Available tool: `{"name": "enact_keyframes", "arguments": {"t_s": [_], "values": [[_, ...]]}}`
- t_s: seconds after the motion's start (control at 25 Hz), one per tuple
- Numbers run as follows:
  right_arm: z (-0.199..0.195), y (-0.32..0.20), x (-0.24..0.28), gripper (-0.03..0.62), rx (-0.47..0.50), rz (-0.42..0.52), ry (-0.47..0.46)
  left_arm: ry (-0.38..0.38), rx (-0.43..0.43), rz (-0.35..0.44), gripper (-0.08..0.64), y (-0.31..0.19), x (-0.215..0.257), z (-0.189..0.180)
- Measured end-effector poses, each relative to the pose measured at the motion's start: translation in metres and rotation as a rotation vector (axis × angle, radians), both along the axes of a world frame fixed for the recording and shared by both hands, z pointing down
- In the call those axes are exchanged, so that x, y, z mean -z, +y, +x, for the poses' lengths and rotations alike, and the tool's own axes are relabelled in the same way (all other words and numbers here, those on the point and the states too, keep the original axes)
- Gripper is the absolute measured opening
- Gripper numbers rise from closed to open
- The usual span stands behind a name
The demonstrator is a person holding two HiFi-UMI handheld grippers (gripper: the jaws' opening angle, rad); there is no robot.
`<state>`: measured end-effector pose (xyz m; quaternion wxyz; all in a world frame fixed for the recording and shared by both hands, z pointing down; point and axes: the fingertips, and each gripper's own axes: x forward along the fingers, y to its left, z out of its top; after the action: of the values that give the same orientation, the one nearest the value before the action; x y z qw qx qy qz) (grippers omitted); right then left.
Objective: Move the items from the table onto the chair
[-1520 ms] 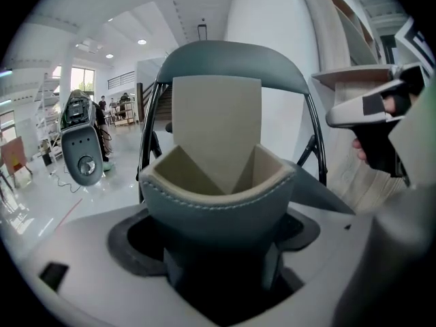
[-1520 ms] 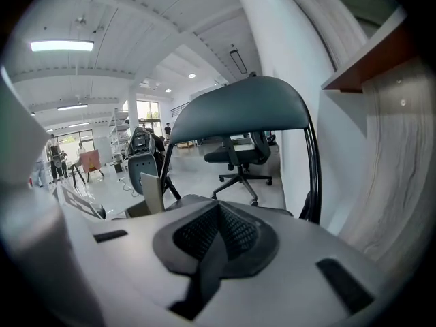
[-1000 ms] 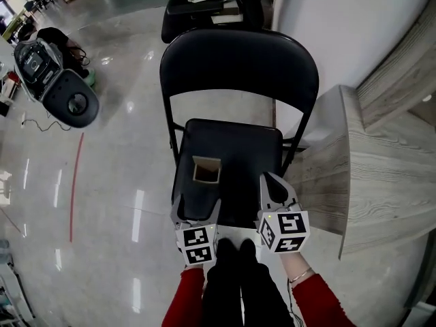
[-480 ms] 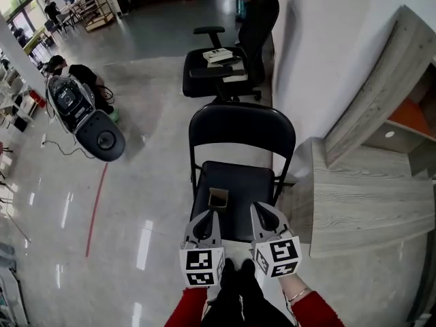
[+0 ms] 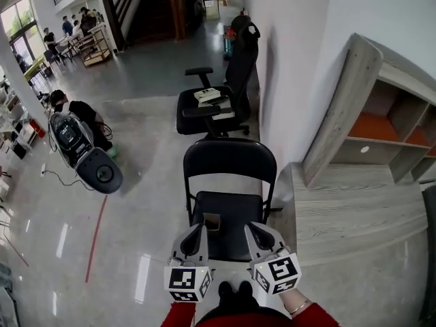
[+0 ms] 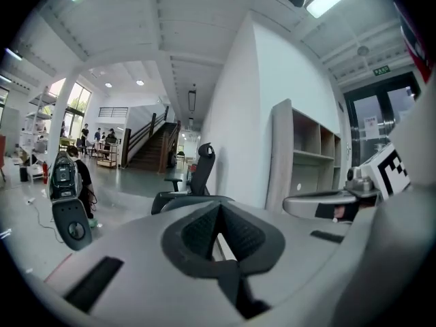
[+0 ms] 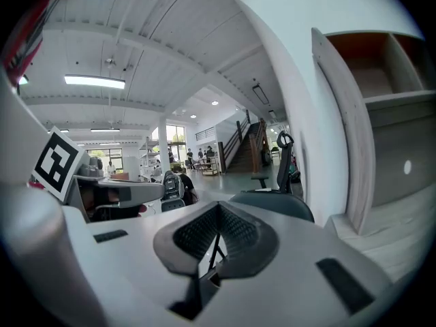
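Observation:
A black folding chair (image 5: 229, 161) stands in front of me, and a small open brown box (image 5: 212, 221) sits on its seat near the front edge. My left gripper (image 5: 197, 230) hovers just in front of the seat, shut and empty. My right gripper (image 5: 255, 231) hangs beside it, also shut with nothing in it. In the left gripper view the dark pads (image 6: 235, 237) meet with nothing between them. The right gripper view shows its pads (image 7: 235, 236) pressed together the same way. The grey wooden table (image 5: 354, 210) lies to the right of the chair.
A black office chair (image 5: 211, 107) with papers on its seat stands behind the folding chair. A person crouches by a grey machine (image 5: 88, 157) on the glossy floor at the left. A wooden shelf unit (image 5: 388, 118) rises behind the table, along the white wall.
The left gripper's jaws have closed. Both grippers have drawn back from the chair seat, and the view has lifted to take in more of the room. The box stays on the seat.

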<state>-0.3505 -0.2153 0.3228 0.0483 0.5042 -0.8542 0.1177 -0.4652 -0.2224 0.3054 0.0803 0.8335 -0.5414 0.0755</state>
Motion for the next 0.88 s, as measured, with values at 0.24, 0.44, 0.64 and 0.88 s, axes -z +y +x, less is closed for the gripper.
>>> {"name": "enact_keyframes", "arguments": {"t_s": [0.24,0.44,0.64,0.88], "values": [[0.021,0.016,0.027,0.006,0.014,0.059,-0.045,0.017,-0.045,0.072,0.008,0.020,0.025,0.008],[0.037,0.031,0.047,0.006,0.044,0.105,-0.054,0.022,-0.070,0.107,0.008,0.038,0.042,0.002],[0.047,0.040,0.054,0.006,0.055,0.118,-0.073,0.031,-0.063,0.113,0.008,0.050,0.046,-0.009],[0.057,0.044,0.050,0.005,0.044,0.094,-0.093,0.059,-0.042,0.109,0.008,0.048,0.046,-0.011]]}}
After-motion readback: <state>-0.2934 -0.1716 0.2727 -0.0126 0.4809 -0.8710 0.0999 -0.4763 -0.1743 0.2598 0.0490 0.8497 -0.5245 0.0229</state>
